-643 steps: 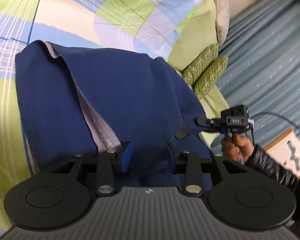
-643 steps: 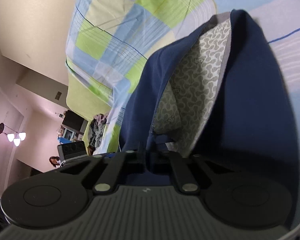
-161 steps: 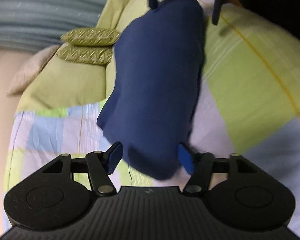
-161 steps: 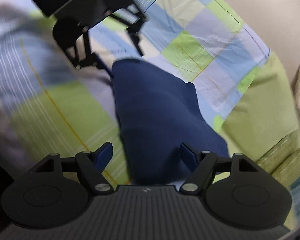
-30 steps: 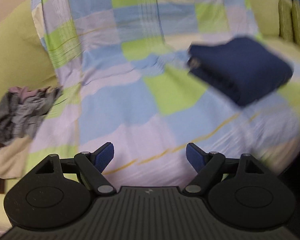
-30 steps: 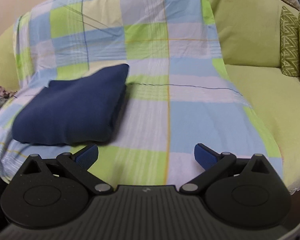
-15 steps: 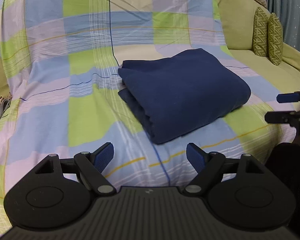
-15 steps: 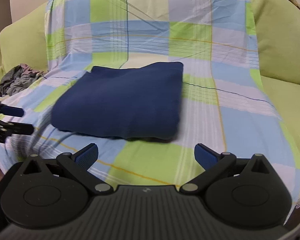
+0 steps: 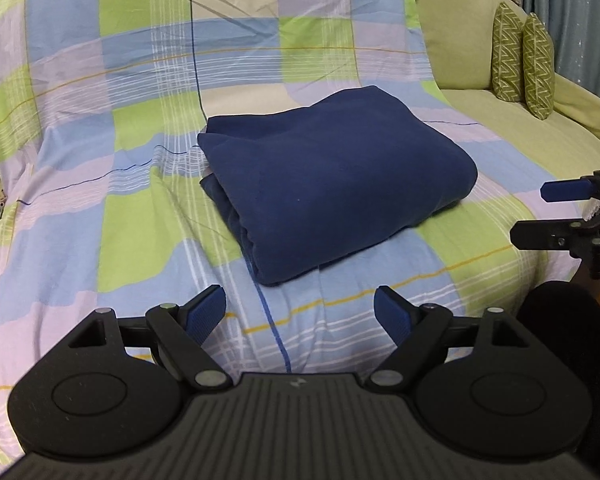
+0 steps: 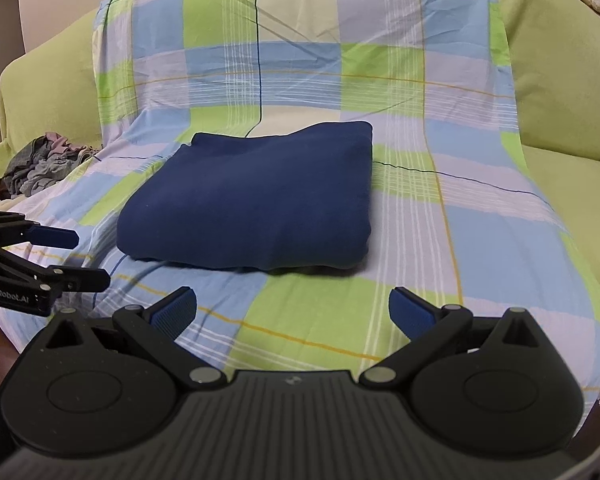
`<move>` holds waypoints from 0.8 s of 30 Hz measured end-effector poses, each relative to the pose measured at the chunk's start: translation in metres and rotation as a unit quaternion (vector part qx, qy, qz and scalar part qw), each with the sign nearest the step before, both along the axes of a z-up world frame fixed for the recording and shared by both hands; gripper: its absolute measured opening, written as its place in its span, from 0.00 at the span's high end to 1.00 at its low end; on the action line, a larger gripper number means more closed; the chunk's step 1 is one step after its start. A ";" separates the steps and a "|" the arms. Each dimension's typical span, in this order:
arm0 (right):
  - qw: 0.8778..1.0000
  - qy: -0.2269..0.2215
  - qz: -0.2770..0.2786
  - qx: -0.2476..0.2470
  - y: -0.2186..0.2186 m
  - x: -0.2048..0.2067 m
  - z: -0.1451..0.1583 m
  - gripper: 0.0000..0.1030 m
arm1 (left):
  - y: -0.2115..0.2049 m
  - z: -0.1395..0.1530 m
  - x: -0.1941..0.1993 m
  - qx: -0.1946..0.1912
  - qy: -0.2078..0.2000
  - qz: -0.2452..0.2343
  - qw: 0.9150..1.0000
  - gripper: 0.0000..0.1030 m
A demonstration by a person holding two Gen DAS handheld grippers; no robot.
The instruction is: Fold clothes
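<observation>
Both claws have drawn back from the garment since the frames of a few seconds ago, when each stood close against it; a half-second ago the layout was much as now. Nearest, the left claw stands spread and empty, and the right claw likewise spread, holding nothing; each shows in the other's view at the frame edge, clear of the cloth.

Beyond them, the navy garment lies as a compact squared bundle on the checked blanket covering the sofa seat, layered edges toward the left, rounded fold toward the right. As it lies, it meets the task's wording. Judgement: any further handling should be light, a flattening press on top or a squaring of the layered edge, since a pinch and lift at one corner could spill the stack.

Farther off, a crumpled heap of clothes sits at the sofa's left end; its items cannot be told apart. Two patterned cushions stand at the right. The bundle's underside and inner layers are hidden.
</observation>
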State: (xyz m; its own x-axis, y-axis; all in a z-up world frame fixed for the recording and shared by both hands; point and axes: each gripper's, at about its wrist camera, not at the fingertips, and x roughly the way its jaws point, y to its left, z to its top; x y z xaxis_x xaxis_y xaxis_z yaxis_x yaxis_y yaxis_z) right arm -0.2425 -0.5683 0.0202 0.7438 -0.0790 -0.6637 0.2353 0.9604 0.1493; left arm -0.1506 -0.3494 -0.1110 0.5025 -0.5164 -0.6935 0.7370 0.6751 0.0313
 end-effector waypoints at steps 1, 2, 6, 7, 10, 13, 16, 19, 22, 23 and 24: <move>1.000 0.000 0.001 0.000 0.000 0.000 0.000 0.01 | -0.001 -0.001 0.000 0.000 0.001 -0.001 1.000 0.19; 1.000 0.001 0.001 0.001 0.000 0.001 -0.001 0.01 | -0.001 -0.001 0.000 0.000 0.002 -0.001 1.000 0.19; 1.000 0.003 0.002 0.003 -0.002 0.002 -0.003 0.01 | -0.002 -0.003 0.000 0.003 0.003 -0.002 1.000 0.19; 1.000 0.004 0.003 0.003 -0.002 0.003 -0.004 0.01 | -0.002 -0.003 0.000 0.004 0.003 -0.003 1.000 0.19; 1.000 0.005 0.004 0.004 -0.002 0.005 -0.005 0.01 | -0.002 -0.004 0.000 0.005 0.004 -0.004 1.000 0.19; 1.000 0.006 0.009 0.003 -0.001 0.008 -0.006 0.01 | -0.003 -0.005 0.002 0.006 0.004 -0.004 1.000 0.19; 1.000 0.007 0.008 0.004 -0.002 0.008 -0.008 0.01 | -0.004 -0.005 0.003 0.006 0.005 -0.005 1.000 0.19; 1.000 0.010 0.003 0.004 -0.004 0.008 -0.010 0.01 | -0.006 -0.007 0.003 0.007 0.005 -0.008 1.000 0.19; 1.000 0.007 0.010 -0.003 -0.005 0.009 -0.011 0.01 | -0.008 -0.006 -0.003 0.017 -0.026 -0.023 0.999 0.19; 1.000 0.004 0.016 -0.009 -0.005 0.010 -0.010 0.01 | -0.008 -0.005 -0.006 0.020 -0.047 -0.035 0.998 0.19; 1.000 0.001 0.022 -0.014 -0.005 0.011 -0.009 0.01 | -0.009 -0.004 -0.010 0.024 -0.069 -0.047 0.996 0.19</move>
